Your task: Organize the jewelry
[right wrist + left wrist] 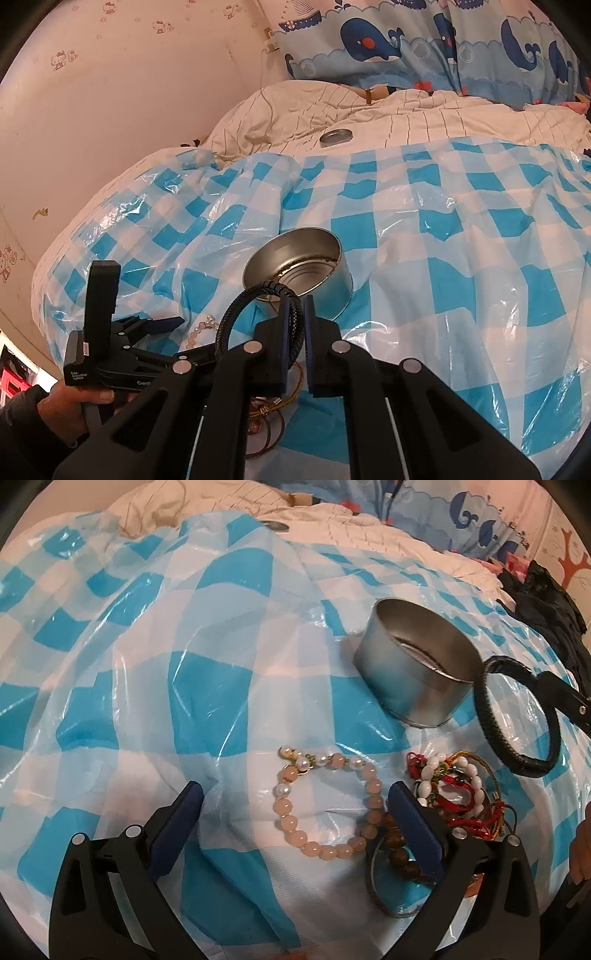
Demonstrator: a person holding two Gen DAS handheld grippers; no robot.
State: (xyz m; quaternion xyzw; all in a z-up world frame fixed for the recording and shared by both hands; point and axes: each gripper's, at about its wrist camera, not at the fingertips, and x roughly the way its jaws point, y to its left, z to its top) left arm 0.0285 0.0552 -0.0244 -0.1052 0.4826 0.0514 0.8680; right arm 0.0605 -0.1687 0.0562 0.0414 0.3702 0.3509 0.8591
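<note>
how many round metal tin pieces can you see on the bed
2. The open metal tin stands on the checked plastic sheet; a flat lid lies farther back on the striped quilt. None seems hidden.

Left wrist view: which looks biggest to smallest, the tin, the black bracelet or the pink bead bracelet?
1. Tin
2. Black bracelet and pink bead bracelet: about alike, and the bead one lies nearer the camera, so I won't rank them.
</note>
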